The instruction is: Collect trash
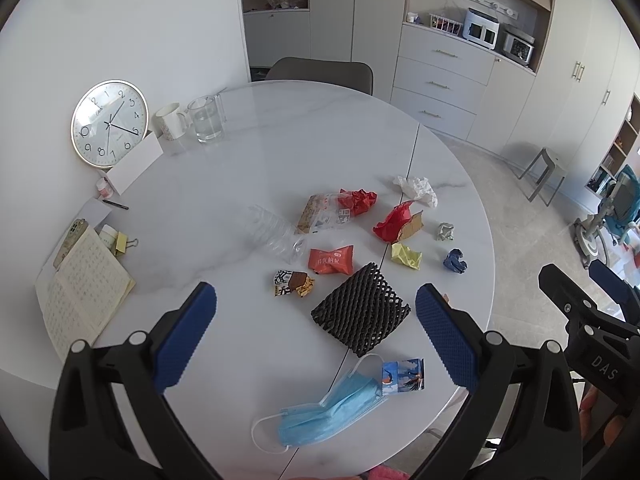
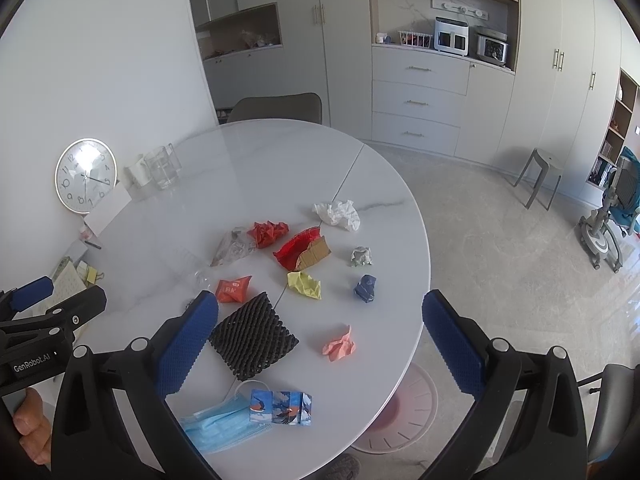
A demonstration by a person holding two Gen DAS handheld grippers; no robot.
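Note:
Trash is scattered on a round white table [image 1: 280, 152]. Nearest lie a blue face mask [image 1: 328, 412], a small printed carton [image 1: 402, 375] and a black foam net [image 1: 360, 314]. Farther off lie an orange snack packet [image 1: 330, 260], a brown wrapper [image 1: 294, 282], a clear bottle [image 1: 276, 232], and red [image 1: 394, 222], yellow [image 1: 406, 255], blue [image 1: 455, 261] and white [image 1: 416, 190] crumpled papers. A pink crumpled paper [image 2: 340, 345] shows in the right wrist view. My left gripper [image 1: 316, 312] is open above the net. My right gripper [image 2: 320, 320] is open above the table's near right part.
A wall clock [image 1: 110, 122], a mug [image 1: 172, 120], a glass jug [image 1: 206, 118], an open notebook [image 1: 80, 284] and a phone [image 1: 70, 240] stand at the table's left. A pink bin [image 2: 400, 408] sits on the floor under the table's right edge. A chair [image 1: 320, 74] is behind the table.

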